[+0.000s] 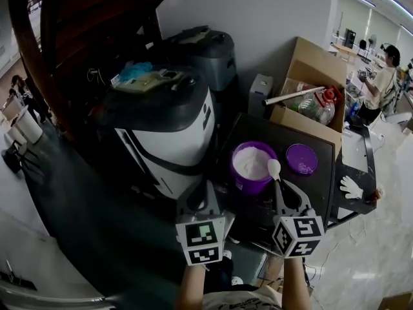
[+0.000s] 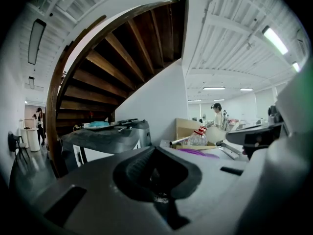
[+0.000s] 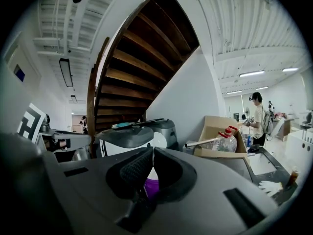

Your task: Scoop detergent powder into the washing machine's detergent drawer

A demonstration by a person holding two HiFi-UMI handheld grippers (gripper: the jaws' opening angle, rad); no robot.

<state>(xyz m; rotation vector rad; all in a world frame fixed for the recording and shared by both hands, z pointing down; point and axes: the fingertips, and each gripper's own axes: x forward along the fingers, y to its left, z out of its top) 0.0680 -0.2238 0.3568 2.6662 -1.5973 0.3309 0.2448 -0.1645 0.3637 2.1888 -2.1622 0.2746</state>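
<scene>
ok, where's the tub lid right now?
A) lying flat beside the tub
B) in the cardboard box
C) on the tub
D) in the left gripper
A: the purple lid lies flat just right of the open tub, whose white powder is exposed.

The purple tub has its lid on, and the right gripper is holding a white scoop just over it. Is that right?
Not quite. The purple tub is open, with white powder showing inside, and its purple lid lies flat beside it. The right gripper does hold the white scoop over the tub's rim. The head view shows this.
</scene>
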